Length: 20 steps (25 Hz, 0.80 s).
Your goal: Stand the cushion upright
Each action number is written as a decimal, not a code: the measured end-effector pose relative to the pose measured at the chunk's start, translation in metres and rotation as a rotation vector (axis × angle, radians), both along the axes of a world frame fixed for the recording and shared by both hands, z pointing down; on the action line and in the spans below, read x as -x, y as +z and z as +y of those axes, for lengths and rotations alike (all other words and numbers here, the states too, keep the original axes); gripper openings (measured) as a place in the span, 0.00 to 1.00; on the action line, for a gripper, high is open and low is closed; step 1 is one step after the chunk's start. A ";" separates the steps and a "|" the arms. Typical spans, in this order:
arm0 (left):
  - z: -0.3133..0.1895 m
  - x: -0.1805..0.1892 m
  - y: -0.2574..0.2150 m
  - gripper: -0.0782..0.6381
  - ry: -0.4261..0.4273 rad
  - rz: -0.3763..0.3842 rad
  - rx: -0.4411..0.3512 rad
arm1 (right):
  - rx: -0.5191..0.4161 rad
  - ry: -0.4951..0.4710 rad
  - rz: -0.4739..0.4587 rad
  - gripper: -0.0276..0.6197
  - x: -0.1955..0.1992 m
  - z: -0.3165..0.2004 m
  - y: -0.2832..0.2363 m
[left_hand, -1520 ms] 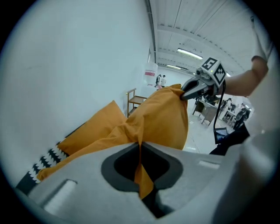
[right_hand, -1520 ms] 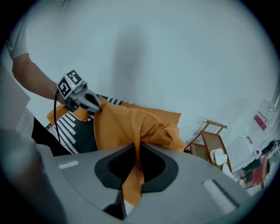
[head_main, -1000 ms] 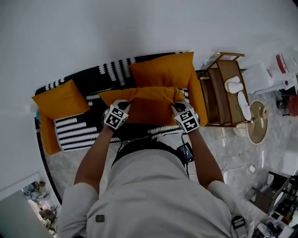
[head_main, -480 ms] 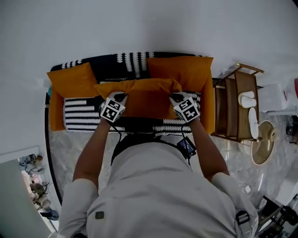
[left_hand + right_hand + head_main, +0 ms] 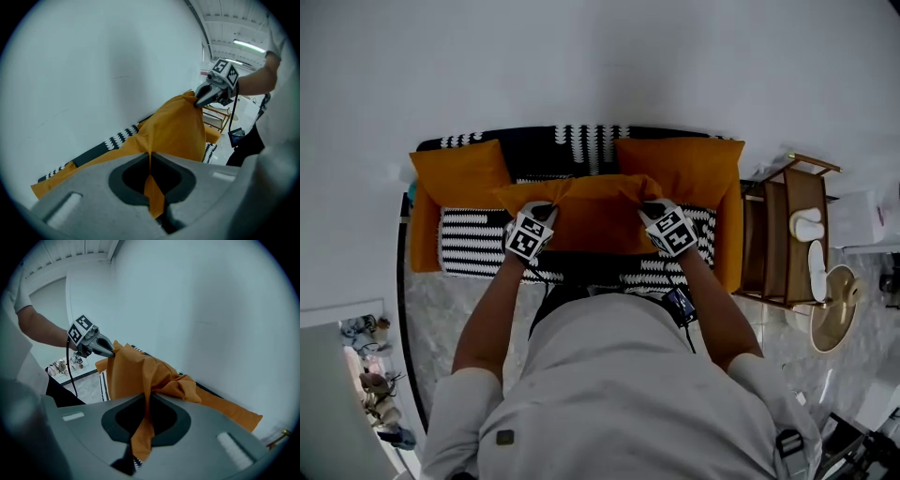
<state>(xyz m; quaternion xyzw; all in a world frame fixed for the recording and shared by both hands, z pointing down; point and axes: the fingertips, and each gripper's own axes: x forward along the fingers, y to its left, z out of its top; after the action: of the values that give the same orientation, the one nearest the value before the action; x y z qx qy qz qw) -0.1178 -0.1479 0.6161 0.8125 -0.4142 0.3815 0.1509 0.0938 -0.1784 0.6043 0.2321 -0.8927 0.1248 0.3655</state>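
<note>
Sofa seat (image 5: 473, 246) partly hidden behind cushion (image 5: 592, 214)

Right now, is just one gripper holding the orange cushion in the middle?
No, the left gripper and the right gripper are both shut on the cushion, each pinching a top corner of its fabric.

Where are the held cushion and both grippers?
held cushion (image 5: 595, 223), head view, middle of its face
left gripper (image 5: 547, 208), head view, between its fingertips
right gripper (image 5: 648, 207), head view, between its fingertips
</note>
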 end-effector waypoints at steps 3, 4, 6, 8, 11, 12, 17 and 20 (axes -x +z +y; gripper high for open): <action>-0.007 0.023 0.007 0.12 0.008 0.011 0.012 | 0.011 0.016 0.017 0.09 0.022 -0.006 0.004; -0.009 0.030 0.009 0.12 0.014 0.020 0.014 | 0.014 0.024 0.025 0.10 0.029 -0.007 0.005; -0.014 0.046 0.013 0.12 0.030 0.037 0.021 | 0.020 0.042 0.043 0.10 0.044 -0.009 0.008; -0.018 0.062 0.017 0.12 0.049 0.048 0.032 | 0.027 0.058 0.062 0.10 0.061 -0.012 0.011; -0.025 0.087 0.027 0.12 0.087 0.058 0.044 | 0.033 0.083 0.087 0.10 0.085 -0.016 0.018; -0.029 0.095 0.031 0.12 0.100 0.061 0.048 | 0.033 0.093 0.096 0.10 0.093 -0.018 0.020; -0.047 0.128 0.040 0.12 0.156 0.078 0.055 | 0.031 0.142 0.132 0.10 0.128 -0.029 0.031; -0.057 0.141 0.043 0.12 0.210 0.080 0.063 | 0.026 0.161 0.153 0.10 0.142 -0.037 0.034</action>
<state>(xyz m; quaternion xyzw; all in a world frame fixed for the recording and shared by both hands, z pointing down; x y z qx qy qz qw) -0.2592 -0.2048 0.6587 0.8607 -0.3083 0.3756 0.1519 -0.0477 -0.2156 0.6387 0.3071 -0.8391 0.1471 0.4242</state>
